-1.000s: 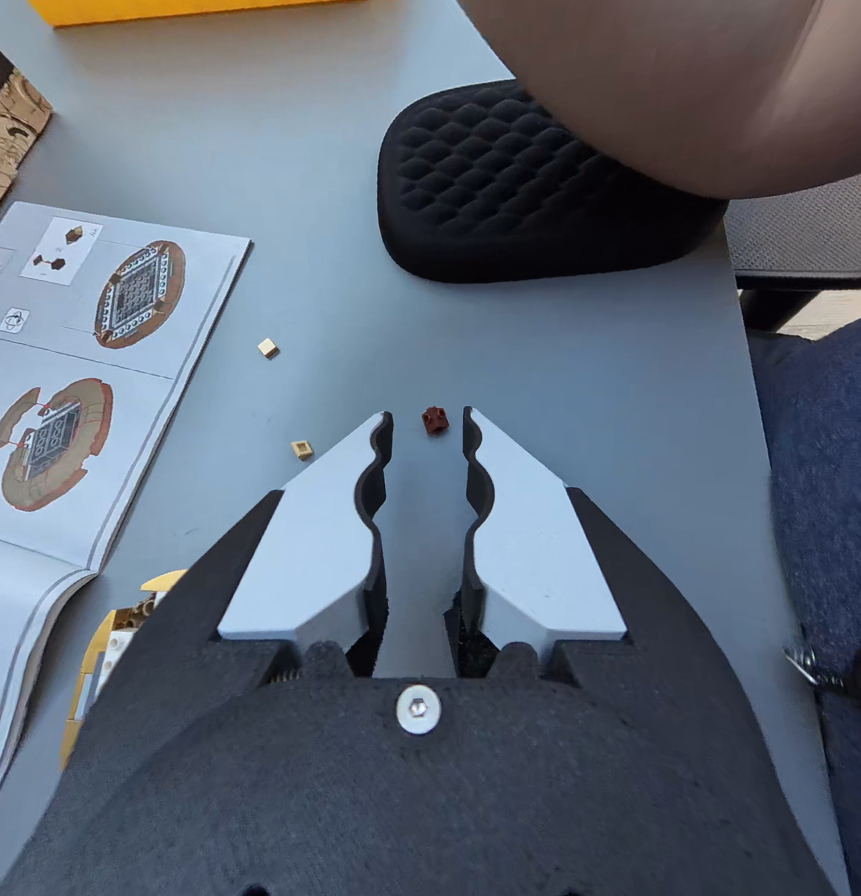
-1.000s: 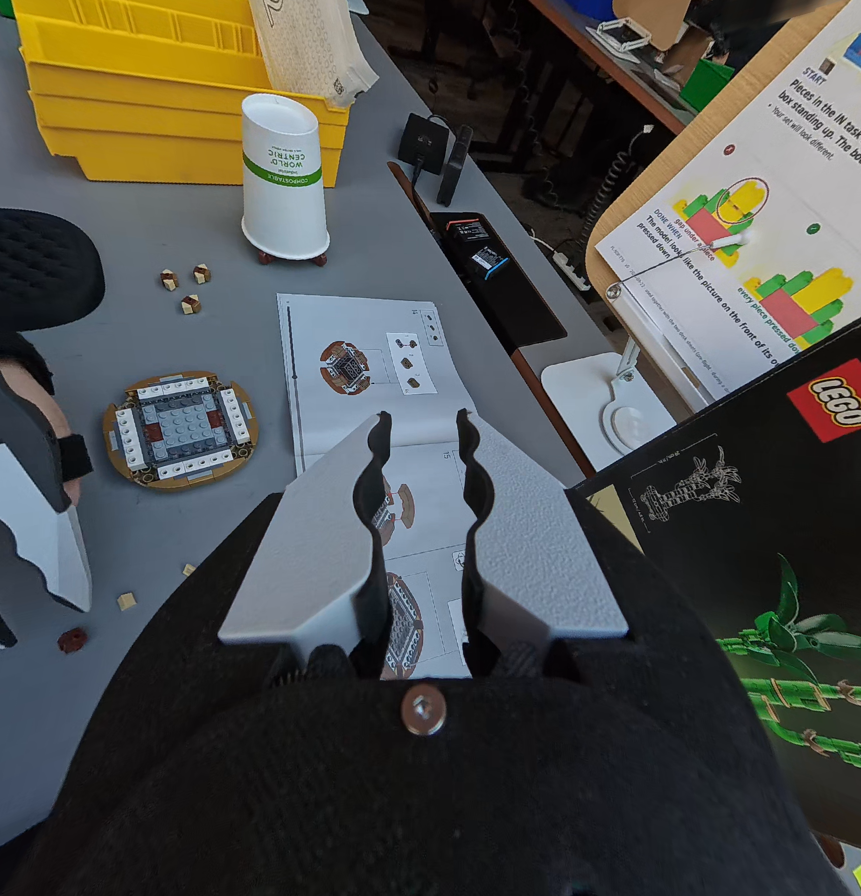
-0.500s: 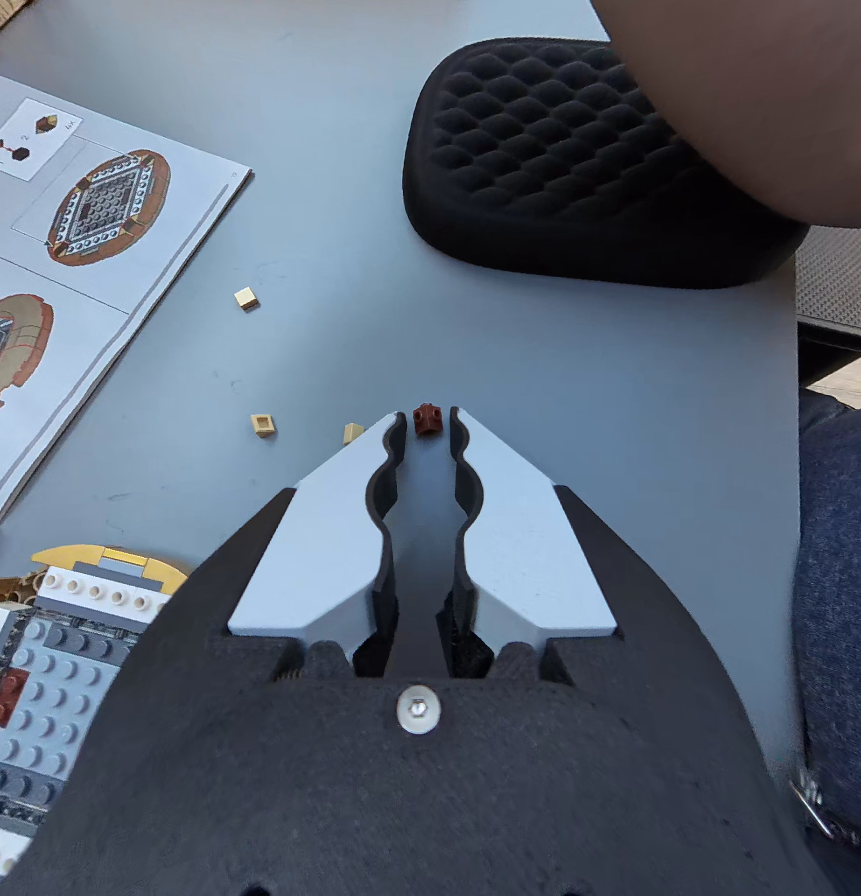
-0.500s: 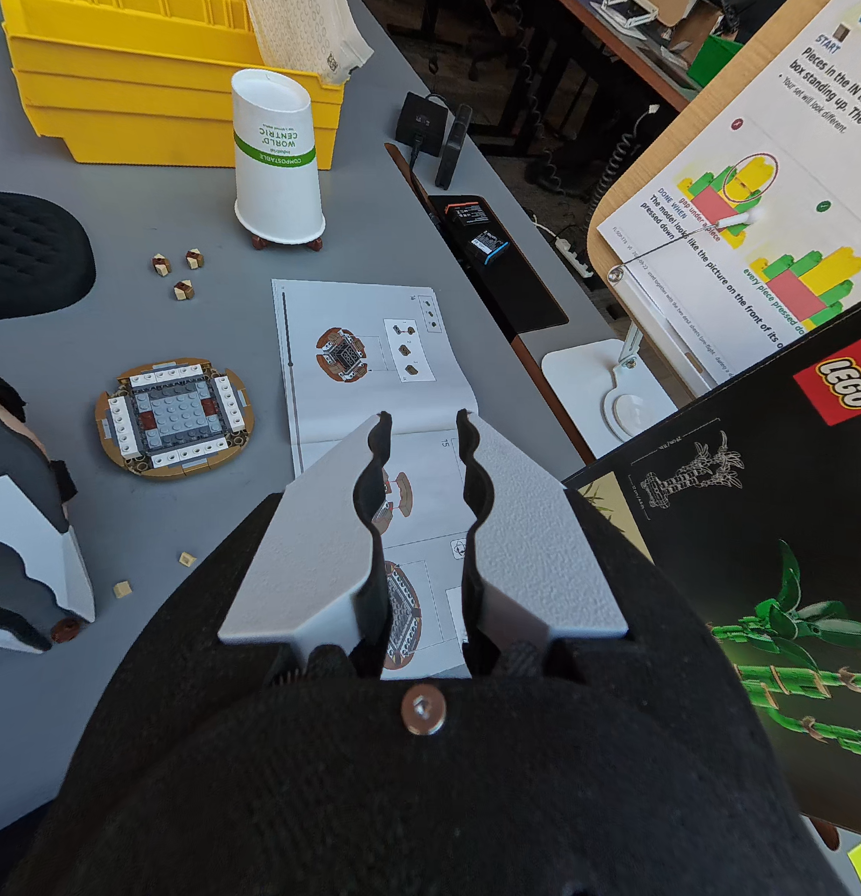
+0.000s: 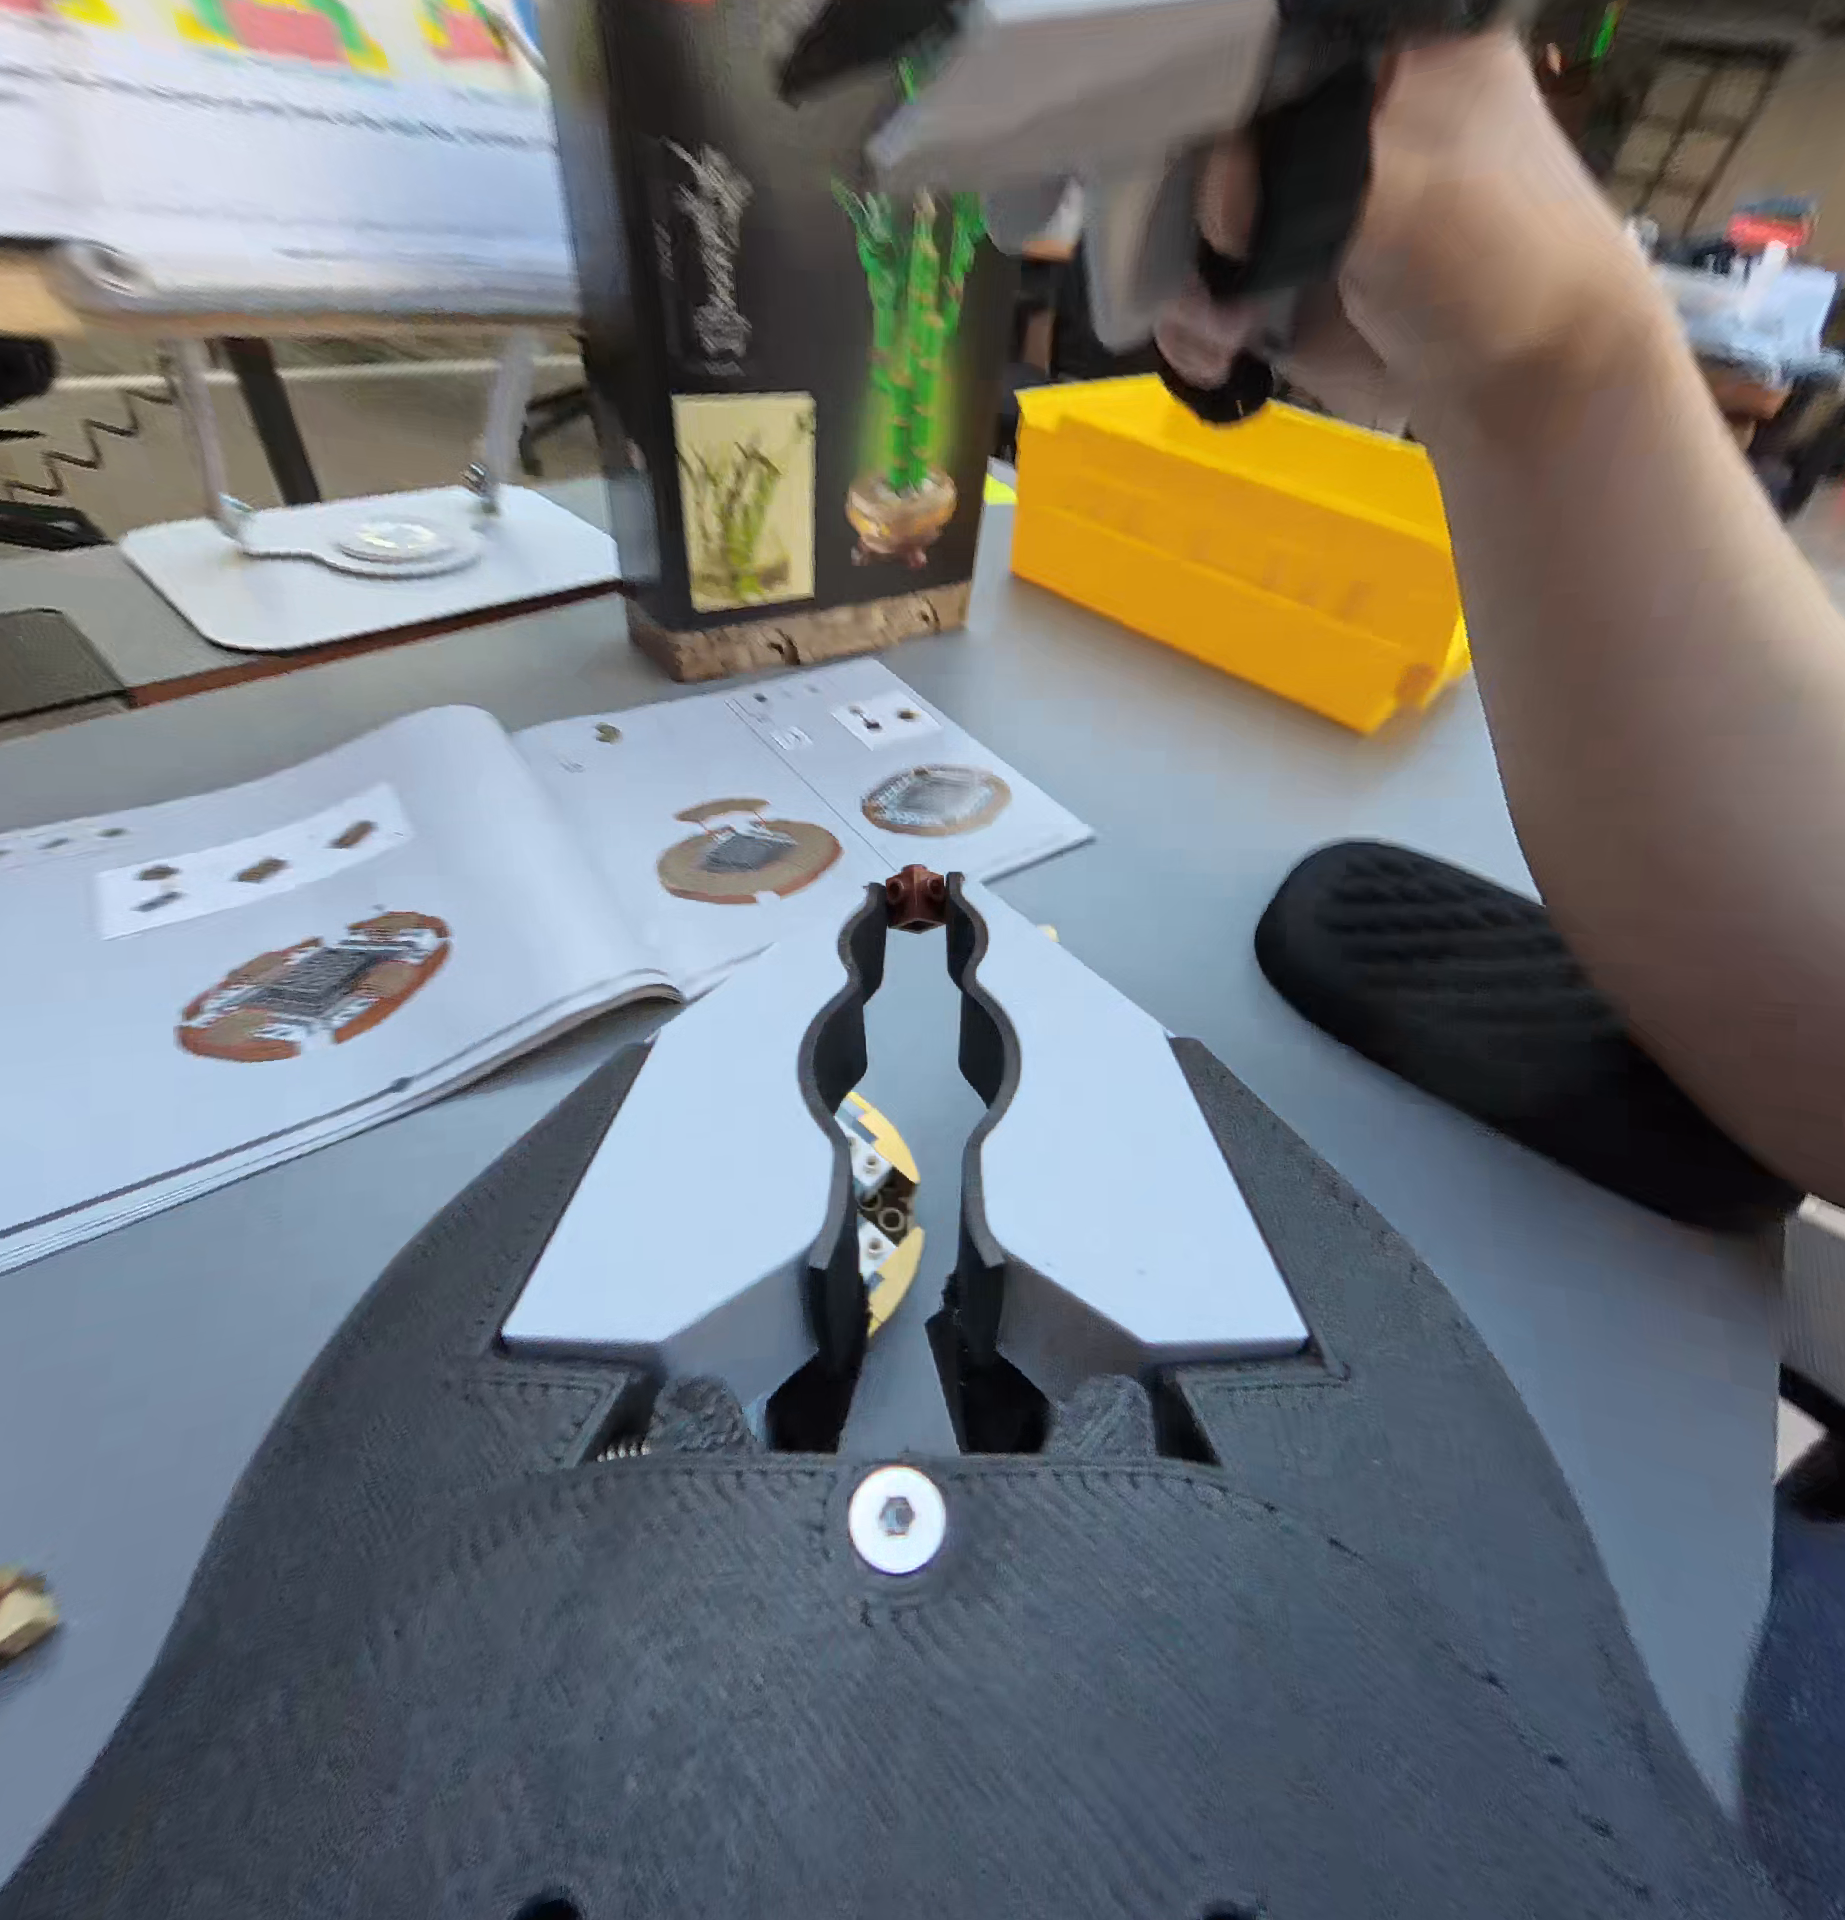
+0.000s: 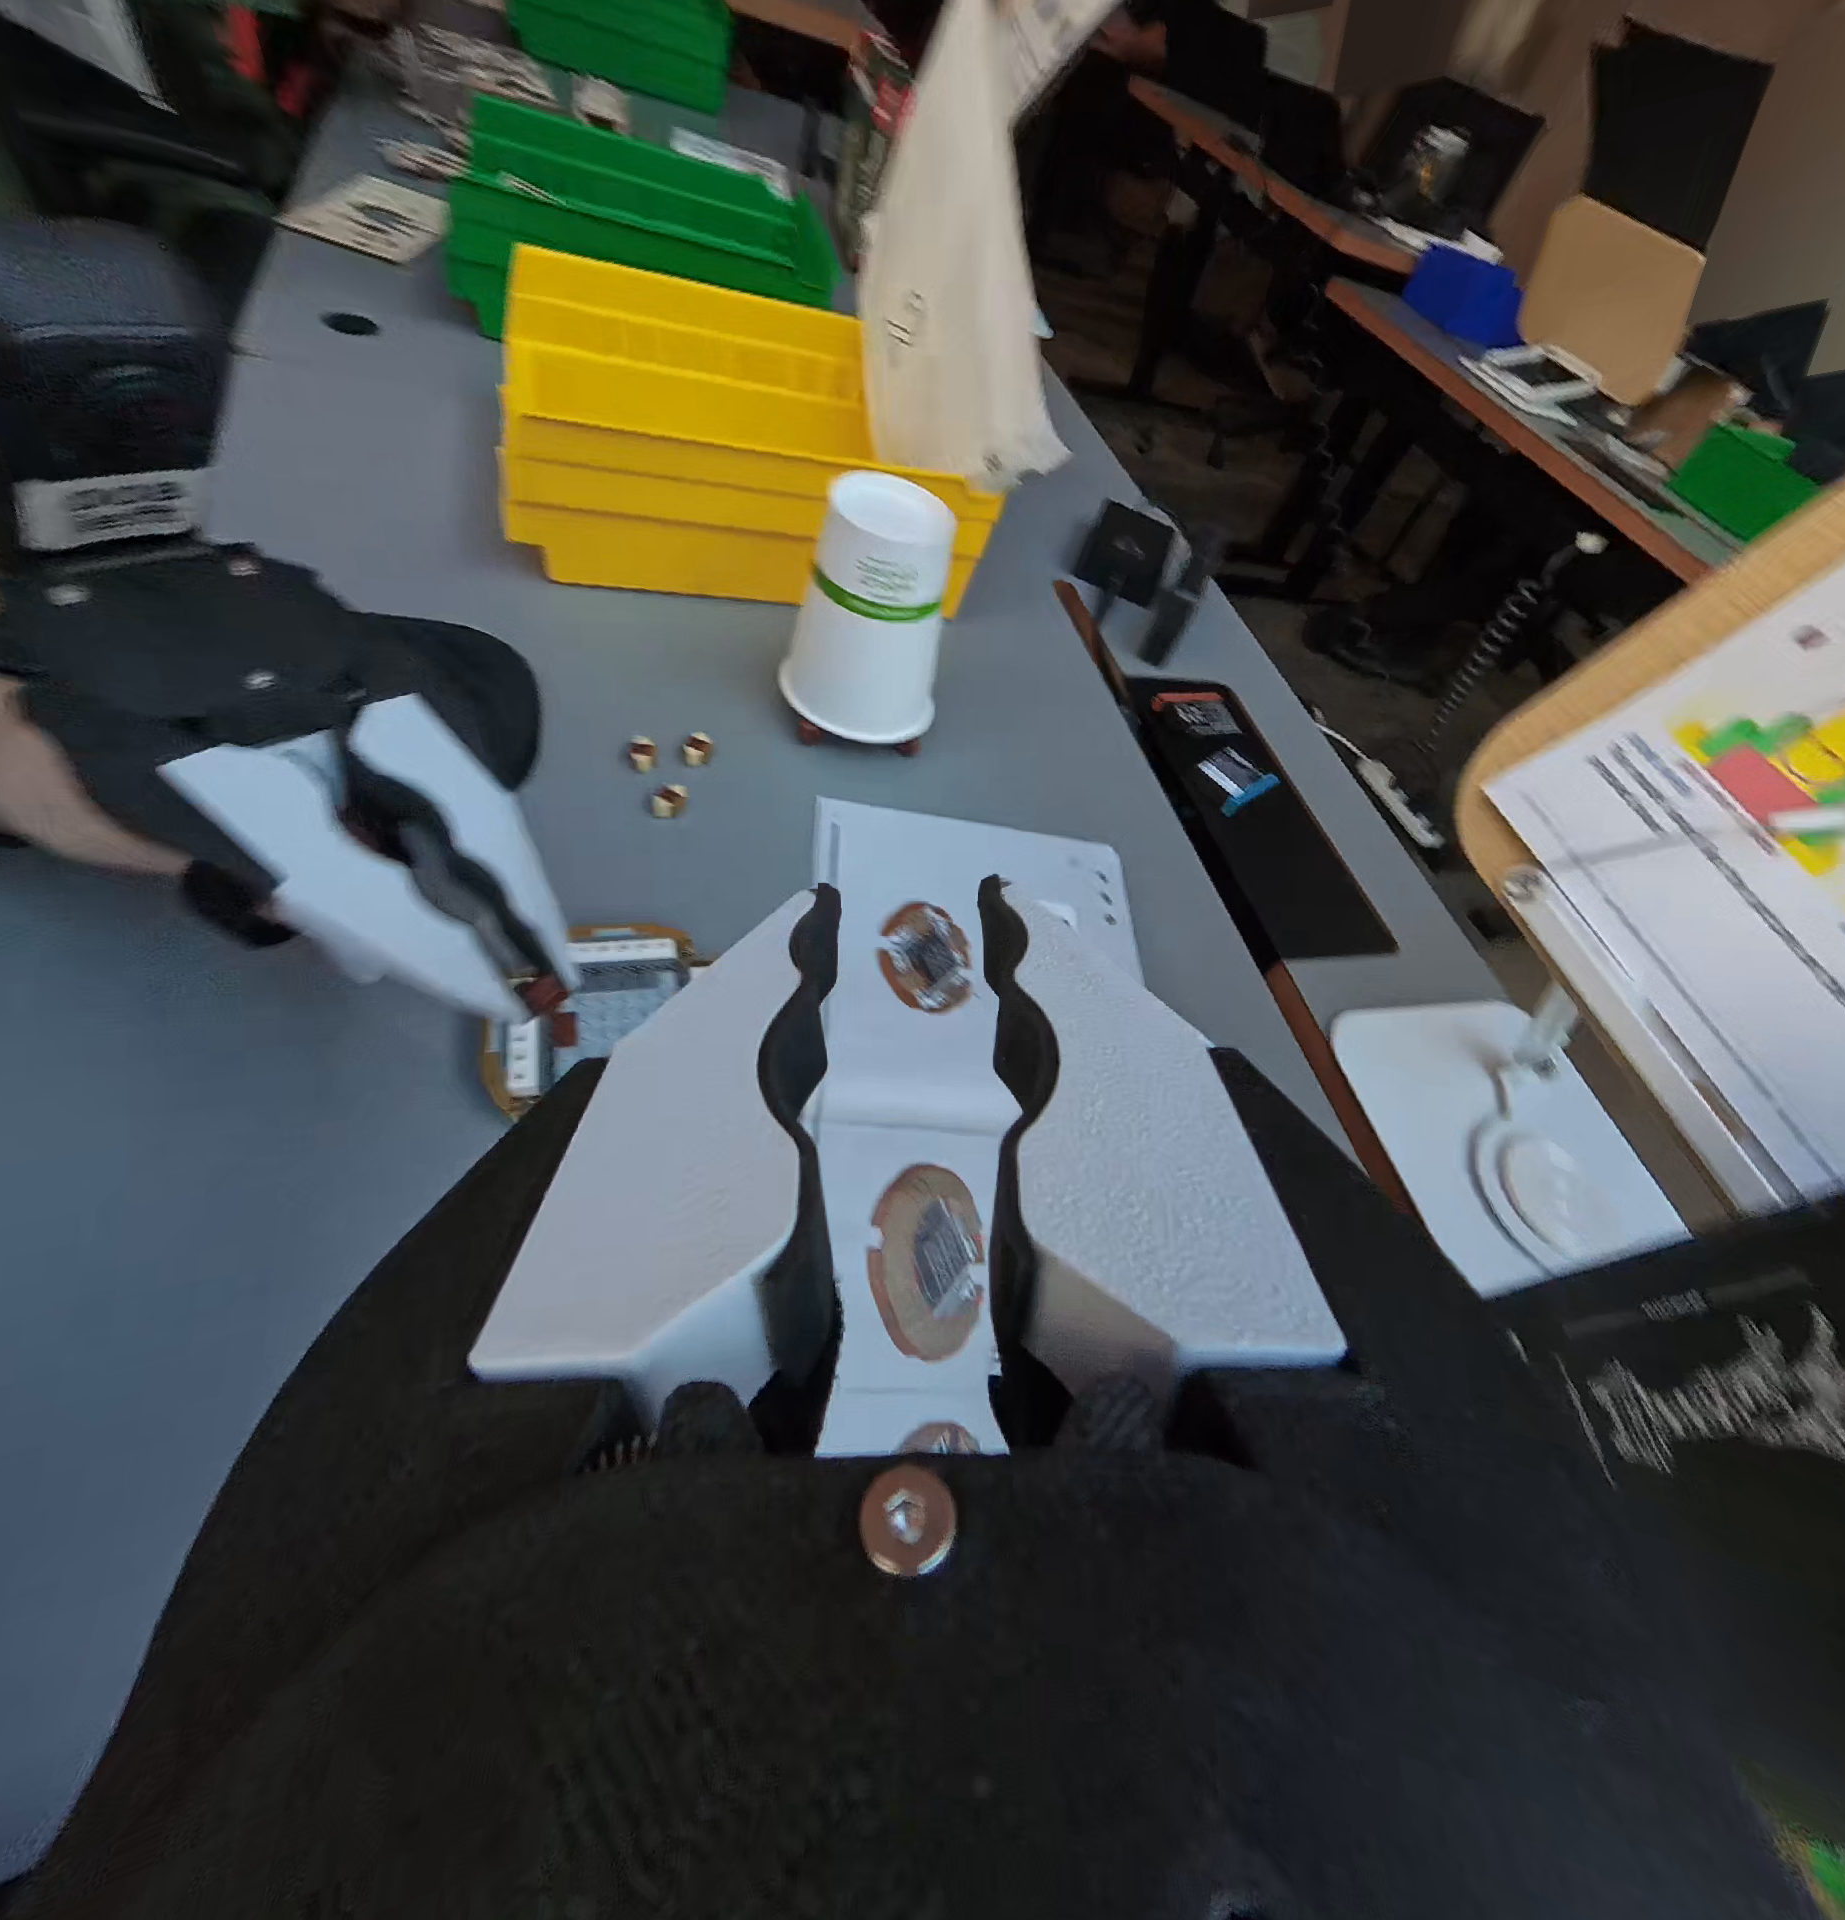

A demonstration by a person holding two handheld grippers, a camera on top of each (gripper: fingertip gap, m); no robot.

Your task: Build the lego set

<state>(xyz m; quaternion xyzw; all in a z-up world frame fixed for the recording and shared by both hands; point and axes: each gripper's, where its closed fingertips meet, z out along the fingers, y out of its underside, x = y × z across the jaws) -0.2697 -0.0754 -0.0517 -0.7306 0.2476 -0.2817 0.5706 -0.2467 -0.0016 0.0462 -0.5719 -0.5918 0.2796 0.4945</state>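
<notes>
While the left tongs (image 5: 916,902) pinch a small reddish-brown brick (image 5: 915,900) at their very tips, the left wrist view looks out low across the grey tabletop (image 5: 1157,748). Only a sliver of the round base build (image 5: 882,1195) shows through the gap behind the tips, so the build lies below and slightly back from the brick. Beyond the tips lies the open instruction booklet (image 5: 378,914), and behind it stand the black set box (image 5: 783,343) and a yellow bin (image 5: 1230,561). A black wrist pad (image 5: 1500,1018) sits to the right under the person's forearm, with the right tongs blurred high above.

From the right wrist view the right tongs (image 6: 910,902) stand parted and empty, hovering over the booklet pages. This view gives what the other hides: the left tongs, slanting down from the left, hold the brick just above the near-left part of the build, though blur hides whether it touches. The left hand is plainly the nearer one, and placing likely calls for a short press downward. Three small tan-and-brown pieces (image 6: 671,767) and an upturned white cup (image 6: 874,623) sit farther back.
</notes>
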